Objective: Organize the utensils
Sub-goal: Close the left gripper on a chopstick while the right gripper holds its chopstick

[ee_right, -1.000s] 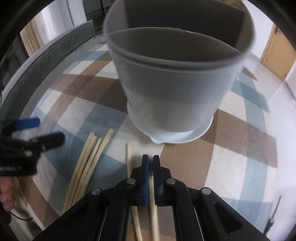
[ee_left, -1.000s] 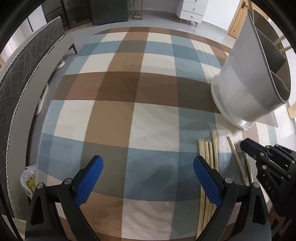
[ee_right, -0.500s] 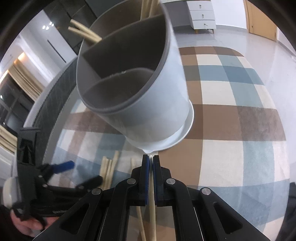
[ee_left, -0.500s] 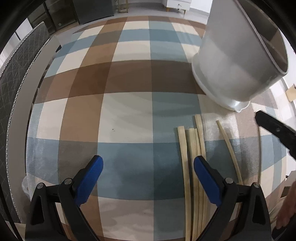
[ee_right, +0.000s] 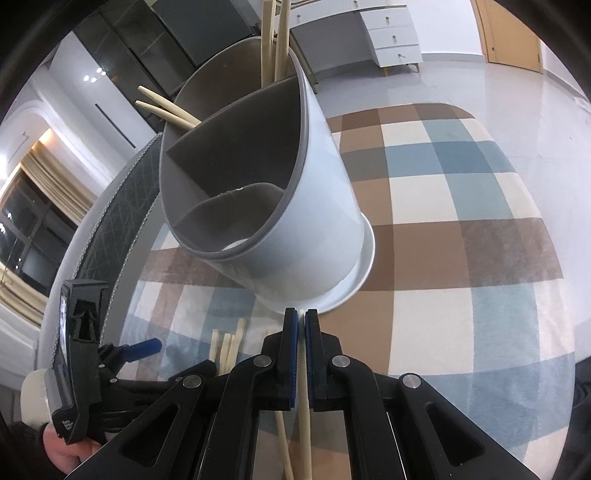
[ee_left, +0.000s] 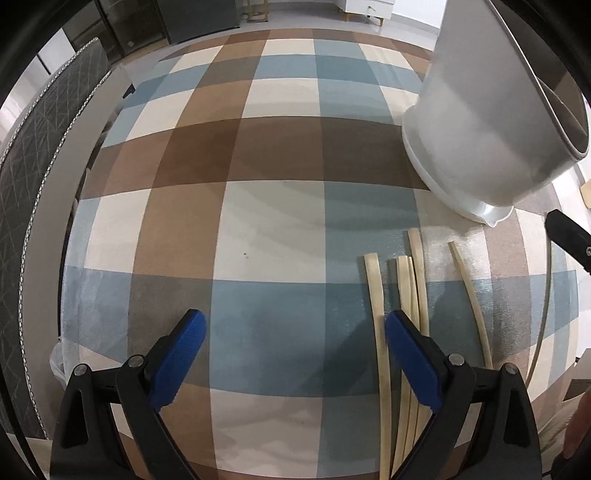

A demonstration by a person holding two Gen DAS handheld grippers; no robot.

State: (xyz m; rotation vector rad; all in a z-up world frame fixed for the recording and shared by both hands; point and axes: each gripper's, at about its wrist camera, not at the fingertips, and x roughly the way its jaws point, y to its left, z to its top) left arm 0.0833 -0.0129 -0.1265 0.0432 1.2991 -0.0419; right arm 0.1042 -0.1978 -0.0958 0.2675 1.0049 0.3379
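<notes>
A grey utensil holder (ee_right: pixel 314 206) with inner dividers stands on the checked rug (ee_left: pixel 258 221); several pale chopsticks (ee_right: pixel 273 40) stick out of its far compartments. My right gripper (ee_right: pixel 301 317) hovers just before its base, shut on one chopstick (ee_right: pixel 304 424) that runs back between the blue pads. Another stick lies under it on the rug. In the left wrist view the holder (ee_left: pixel 491 122) is at the upper right. My left gripper (ee_left: pixel 295 325) hangs open over the rug, empty, and a bundle of chopsticks (ee_left: pixel 410 295) lies by its right finger. A single stick (ee_left: pixel 469 291) lies further right.
A grey quilted sofa (ee_left: pixel 33 166) borders the rug on the left, with a plastic bag (ee_left: pixel 62 362) at its foot. A white dresser (ee_right: pixel 391 40) and a wooden door (ee_right: pixel 513 33) stand at the far wall beyond bare floor.
My right gripper has risen and rolled with the chopstick in it, so the holder's open top now shows. In the left wrist view the holder and loose sticks have shifted left.
</notes>
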